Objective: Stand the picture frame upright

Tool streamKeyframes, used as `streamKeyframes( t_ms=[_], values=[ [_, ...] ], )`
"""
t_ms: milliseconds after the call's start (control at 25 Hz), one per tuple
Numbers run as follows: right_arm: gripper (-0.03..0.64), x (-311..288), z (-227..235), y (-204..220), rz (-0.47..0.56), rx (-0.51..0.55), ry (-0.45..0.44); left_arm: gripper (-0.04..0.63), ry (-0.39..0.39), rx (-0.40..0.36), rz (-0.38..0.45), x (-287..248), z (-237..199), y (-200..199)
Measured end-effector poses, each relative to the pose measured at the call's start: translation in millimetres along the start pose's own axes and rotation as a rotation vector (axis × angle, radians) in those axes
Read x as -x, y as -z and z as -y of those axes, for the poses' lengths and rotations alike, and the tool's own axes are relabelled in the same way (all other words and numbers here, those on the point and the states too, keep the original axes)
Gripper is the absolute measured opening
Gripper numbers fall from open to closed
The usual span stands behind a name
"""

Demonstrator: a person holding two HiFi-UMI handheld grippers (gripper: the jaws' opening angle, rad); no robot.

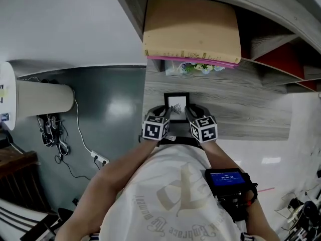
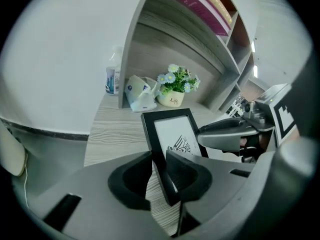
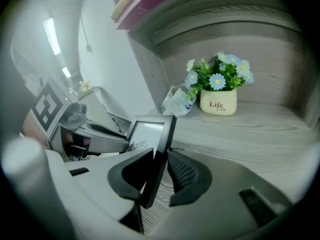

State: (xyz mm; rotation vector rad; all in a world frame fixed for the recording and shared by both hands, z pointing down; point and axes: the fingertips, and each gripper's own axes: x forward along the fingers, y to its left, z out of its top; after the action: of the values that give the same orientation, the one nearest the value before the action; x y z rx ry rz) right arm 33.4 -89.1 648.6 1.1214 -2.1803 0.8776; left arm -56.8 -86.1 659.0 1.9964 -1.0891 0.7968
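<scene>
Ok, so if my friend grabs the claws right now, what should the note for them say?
Left claw: clamped on the left edge of the picture frame.
Right claw: clamped on its right edge.
Frame: held up nearly upright over the wooden desk, picture side toward the person, with the flower pot behind it.
Done: frame gripped and raised.
Left: set it so that it stands by itself, then open both claws. Its back stand is not visible, so check that first.

Left claw [image 2: 159, 153] grips picture frame [image 2: 175, 133] edge; flowerpot [image 2: 172, 100] behind.
</scene>
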Motion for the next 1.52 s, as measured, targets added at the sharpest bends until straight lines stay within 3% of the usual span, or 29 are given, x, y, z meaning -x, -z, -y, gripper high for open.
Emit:
streamKeyframes(
  t_ms=[560,960,1520],
  values=[
    [0.081,-26.8,-40.9,-41.0,0.061,0.063,-0.043,0.092,-0.104,-0.062,0.123,31.6,-53.0,-21.4],
    [0.069,-54.6,-46.3,-78.6,0.081,0.107,-0.059,0.083,-0.146,-0.066,0.204,28.0,-90.4,-58.9],
    [0.064,-80.3,-31.0,-114.7,0.088,0.146,-0.037,0.08,-0.181,-0.093,0.247,12.9,-112.9,-95.4]
  ],
)
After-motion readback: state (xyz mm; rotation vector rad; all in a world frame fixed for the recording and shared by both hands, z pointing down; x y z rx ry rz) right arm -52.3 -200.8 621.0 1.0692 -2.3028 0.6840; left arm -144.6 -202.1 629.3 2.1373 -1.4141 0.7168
